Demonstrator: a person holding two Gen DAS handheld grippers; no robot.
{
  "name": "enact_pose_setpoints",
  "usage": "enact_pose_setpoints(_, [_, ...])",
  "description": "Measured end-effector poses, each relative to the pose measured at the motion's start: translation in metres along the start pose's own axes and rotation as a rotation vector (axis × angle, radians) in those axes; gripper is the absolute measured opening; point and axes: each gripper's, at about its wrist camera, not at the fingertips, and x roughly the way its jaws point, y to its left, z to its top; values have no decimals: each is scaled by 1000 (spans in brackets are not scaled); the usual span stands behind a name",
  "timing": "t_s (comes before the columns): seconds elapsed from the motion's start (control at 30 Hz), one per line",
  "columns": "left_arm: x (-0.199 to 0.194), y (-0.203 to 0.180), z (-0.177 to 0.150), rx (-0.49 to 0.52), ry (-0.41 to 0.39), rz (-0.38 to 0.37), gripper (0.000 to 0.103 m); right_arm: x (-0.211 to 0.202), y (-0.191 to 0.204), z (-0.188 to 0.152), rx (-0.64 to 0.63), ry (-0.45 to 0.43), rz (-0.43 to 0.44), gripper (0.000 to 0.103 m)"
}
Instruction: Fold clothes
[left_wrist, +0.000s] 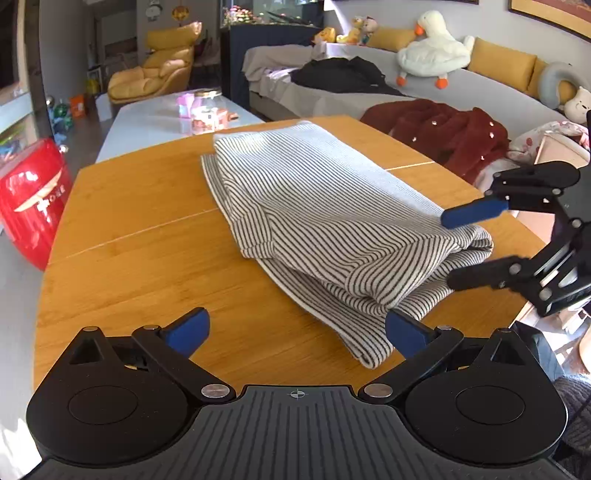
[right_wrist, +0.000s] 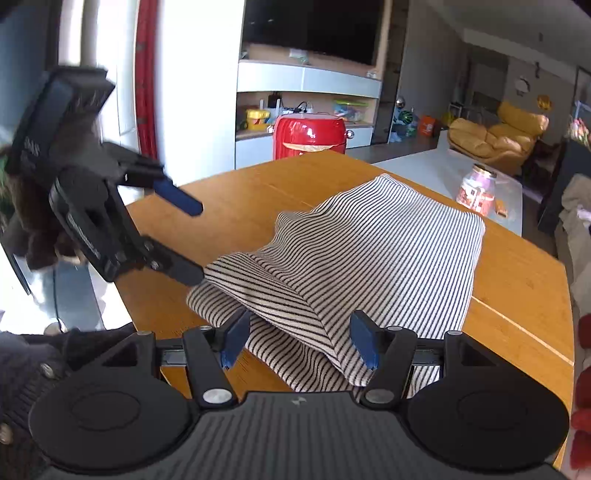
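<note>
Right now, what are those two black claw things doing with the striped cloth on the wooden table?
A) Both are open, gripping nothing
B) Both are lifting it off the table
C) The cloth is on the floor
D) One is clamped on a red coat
A: the left gripper and the right gripper both stand with jaws apart, and the folded striped garment lies on the wooden table, unpinched.

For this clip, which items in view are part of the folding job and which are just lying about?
Job: striped garment, folded on the wooden table; left gripper and right gripper, both open.

Lying about: red coat, black clothing, goose plush, glass jar, red appliance.
</note>
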Motion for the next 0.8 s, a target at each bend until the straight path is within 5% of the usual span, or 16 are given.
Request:
enact_pose_setpoints(0.17, [-10, -13, -2, 103, 1, -24, 103, 8, 17, -2, -108, 18, 12, 72])
enact_pose_setpoints(0.27, [-8, -18, -3, 126, 12, -35, 103, 13, 32, -9, -228, 21, -63, 72])
enact_pose_setpoints(0.37, [-1, -20, -3, 123, 23, -45, 103, 17, 27, -4, -170, 21, -99, 61])
enact_pose_setpoints(0.57, [16, -29, -9, 189, 57, -4, 103, 13, -21, 5, 161, 16, 28, 60])
enact_pose_setpoints(0.73, [31, -25, -5, 177, 43, 77, 103, 4, -8, -1, 49, 1, -15, 64])
enact_pose_setpoints(0.8, [30, -21, 1, 145, 28, 78, 103, -1, 1, -4, -21, -10, -52, 77])
